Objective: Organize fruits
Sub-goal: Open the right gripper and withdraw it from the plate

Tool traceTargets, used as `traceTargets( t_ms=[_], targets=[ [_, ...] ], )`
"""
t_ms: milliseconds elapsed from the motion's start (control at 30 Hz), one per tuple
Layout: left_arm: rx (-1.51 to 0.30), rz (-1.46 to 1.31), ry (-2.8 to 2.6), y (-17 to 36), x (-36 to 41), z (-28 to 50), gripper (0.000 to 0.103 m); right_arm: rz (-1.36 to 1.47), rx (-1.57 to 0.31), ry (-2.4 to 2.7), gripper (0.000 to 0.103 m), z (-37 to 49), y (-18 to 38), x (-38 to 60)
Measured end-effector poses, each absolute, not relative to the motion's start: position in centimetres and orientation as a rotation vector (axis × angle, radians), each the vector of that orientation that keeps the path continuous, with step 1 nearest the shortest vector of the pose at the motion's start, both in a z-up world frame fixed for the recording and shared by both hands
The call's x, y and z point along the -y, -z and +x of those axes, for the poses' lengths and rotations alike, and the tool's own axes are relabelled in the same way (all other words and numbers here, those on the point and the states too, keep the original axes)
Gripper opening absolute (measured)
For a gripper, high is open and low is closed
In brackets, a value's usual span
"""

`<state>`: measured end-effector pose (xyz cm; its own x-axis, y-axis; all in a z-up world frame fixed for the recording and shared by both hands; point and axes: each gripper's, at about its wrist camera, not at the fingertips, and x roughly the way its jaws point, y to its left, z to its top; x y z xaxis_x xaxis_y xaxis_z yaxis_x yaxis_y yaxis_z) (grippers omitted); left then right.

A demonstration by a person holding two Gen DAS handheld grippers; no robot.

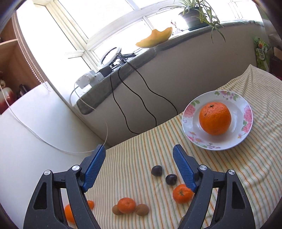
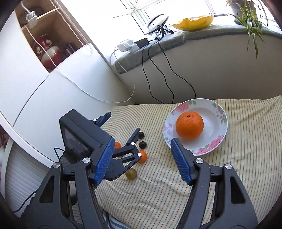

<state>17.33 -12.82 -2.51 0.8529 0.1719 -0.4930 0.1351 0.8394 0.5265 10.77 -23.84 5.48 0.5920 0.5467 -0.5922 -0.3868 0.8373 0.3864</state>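
Note:
A large orange (image 1: 215, 118) lies in a white floral plate (image 1: 243, 133) on the striped cloth; both show in the right wrist view, the orange (image 2: 189, 125) and the plate (image 2: 217, 123). Loose on the cloth are small tangerines (image 1: 182, 193) (image 1: 126, 205), two dark plums (image 1: 156, 170) (image 1: 171, 179) and brown nuts (image 1: 142, 209). My left gripper (image 1: 139, 167) is open and empty above them, and also shows in the right wrist view (image 2: 121, 123). My right gripper (image 2: 141, 158) is open and empty, just in front of the plate. A green grape (image 2: 131, 173) lies near it.
The cloth's far edge meets a wall with black cables (image 1: 134, 98) hanging down. A windowsill holds a yellow bowl (image 1: 155, 37), a power strip (image 1: 88, 79) and a potted plant (image 1: 195, 14). White cabinets (image 2: 35, 84) stand at the left.

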Motion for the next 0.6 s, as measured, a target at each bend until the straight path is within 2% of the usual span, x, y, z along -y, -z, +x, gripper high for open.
traceTargets(
  t_ms=[167, 300, 600],
  targets=[
    [-0.555, 0.554, -0.033, 1.7, 11.9, 16.1, 0.080, 0.068, -0.677, -0.526, 0.070, 4.2, -7.9, 21.7],
    [-0.594, 0.507, -0.043, 1.9, 10.4, 16.5, 0.080, 0.063, -0.698, -0.556, 0.070, 2.2, -8.4, 21.4],
    [-0.729, 0.241, -0.008, 3.4, 3.5, 16.6, 0.080, -0.037, -0.748, -0.536, 0.070, 2.5, -4.1, 19.1]
  ],
)
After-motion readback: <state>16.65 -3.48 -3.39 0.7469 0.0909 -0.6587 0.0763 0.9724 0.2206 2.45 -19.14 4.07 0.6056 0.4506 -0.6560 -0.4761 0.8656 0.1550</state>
